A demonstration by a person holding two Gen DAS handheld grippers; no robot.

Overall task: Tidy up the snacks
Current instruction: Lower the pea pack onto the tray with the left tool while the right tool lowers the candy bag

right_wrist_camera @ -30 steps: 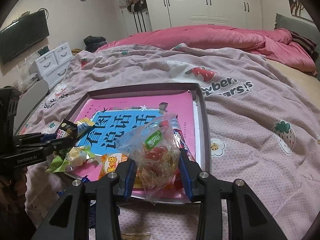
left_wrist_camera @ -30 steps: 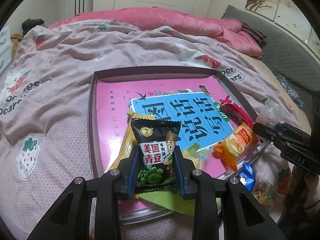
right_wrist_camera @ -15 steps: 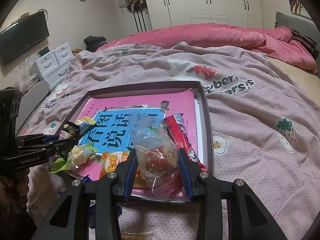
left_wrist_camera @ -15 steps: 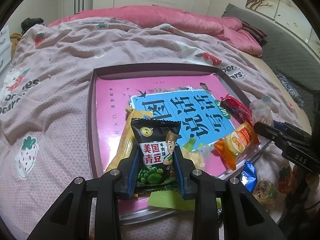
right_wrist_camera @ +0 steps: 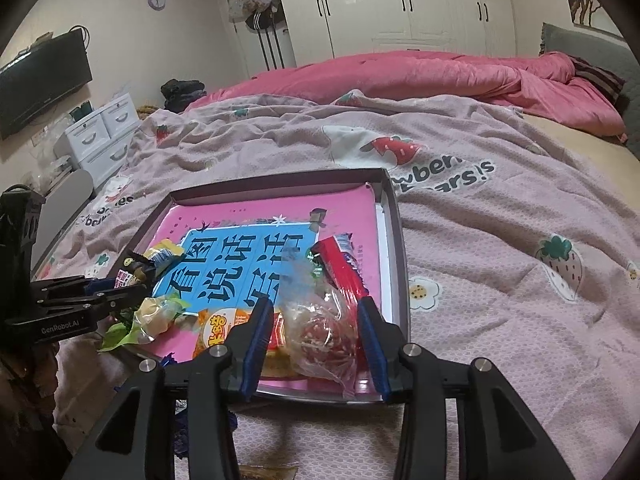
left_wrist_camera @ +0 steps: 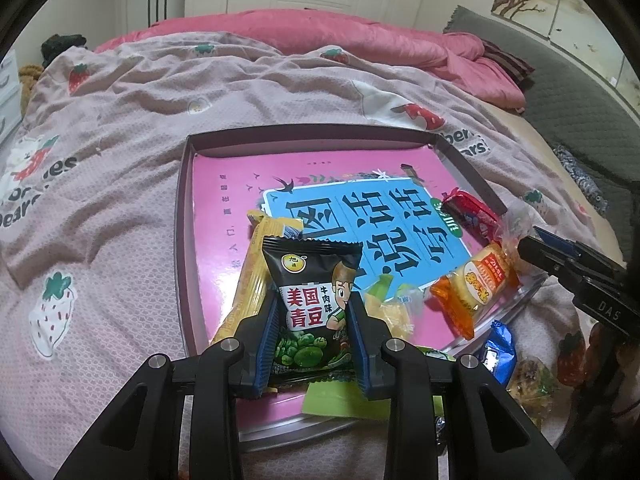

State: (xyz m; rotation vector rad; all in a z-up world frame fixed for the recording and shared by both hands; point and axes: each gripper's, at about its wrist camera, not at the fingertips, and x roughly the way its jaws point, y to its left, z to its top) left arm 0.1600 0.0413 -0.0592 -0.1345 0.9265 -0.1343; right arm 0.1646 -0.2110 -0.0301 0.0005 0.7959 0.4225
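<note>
A shallow tray (left_wrist_camera: 182, 216) lined with a pink and blue book cover lies on the bed. My left gripper (left_wrist_camera: 312, 312) is shut on a black green-pea snack packet (left_wrist_camera: 312, 280), held over the tray's near left part. My right gripper (right_wrist_camera: 316, 320) is open around a clear bag of red sweets (right_wrist_camera: 320, 328) that rests on the tray's near right corner, its fingers apart from the bag. A red wrapper (right_wrist_camera: 340, 268), an orange cracker packet (left_wrist_camera: 476, 284) and a yellow bar (left_wrist_camera: 252, 276) lie in the tray (right_wrist_camera: 396, 240).
A blue packet (left_wrist_camera: 498, 350) and other loose snacks (left_wrist_camera: 532, 380) lie on the bedsheet by the tray's near edge. A pink quilt (right_wrist_camera: 440, 76) is heaped at the far end. White drawers (right_wrist_camera: 100, 136) stand left of the bed.
My right gripper lowered the clear bag onto the tray's near right corner and opened, letting it go. My left gripper kept its hold on the pea packet and barely moved.
</note>
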